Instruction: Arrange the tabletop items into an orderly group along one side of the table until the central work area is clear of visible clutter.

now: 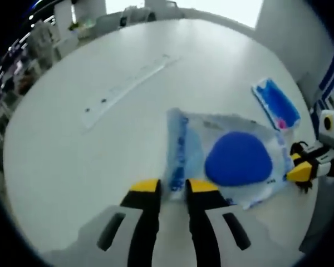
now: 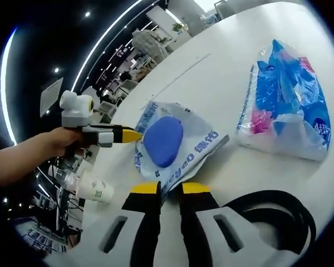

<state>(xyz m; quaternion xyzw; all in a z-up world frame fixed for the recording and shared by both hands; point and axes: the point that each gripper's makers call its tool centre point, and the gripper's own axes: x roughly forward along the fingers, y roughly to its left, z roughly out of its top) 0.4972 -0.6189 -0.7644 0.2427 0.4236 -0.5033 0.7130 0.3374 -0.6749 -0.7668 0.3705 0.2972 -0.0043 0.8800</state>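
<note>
Two packs lying on the table (image 1: 72, 167), both grippers (image 1: 172, 186) (image 2: 168, 188) clenching one wipes pack (image 1: 234, 161) by opposite edges, tissue pack (image 2: 289, 105) beside, writing unreadable

this looks like a large open-plan office or lab hall. beyond the far edge of the big round white bench (image 2: 222, 61) stand rows of crowded desks (image 2: 134, 65), and above those desks long strip lights (image 2: 108, 36) and small spot lamps run across a dark ceiling. a paper cup (image 2: 94, 190) stands off the bench's near edge.
</note>
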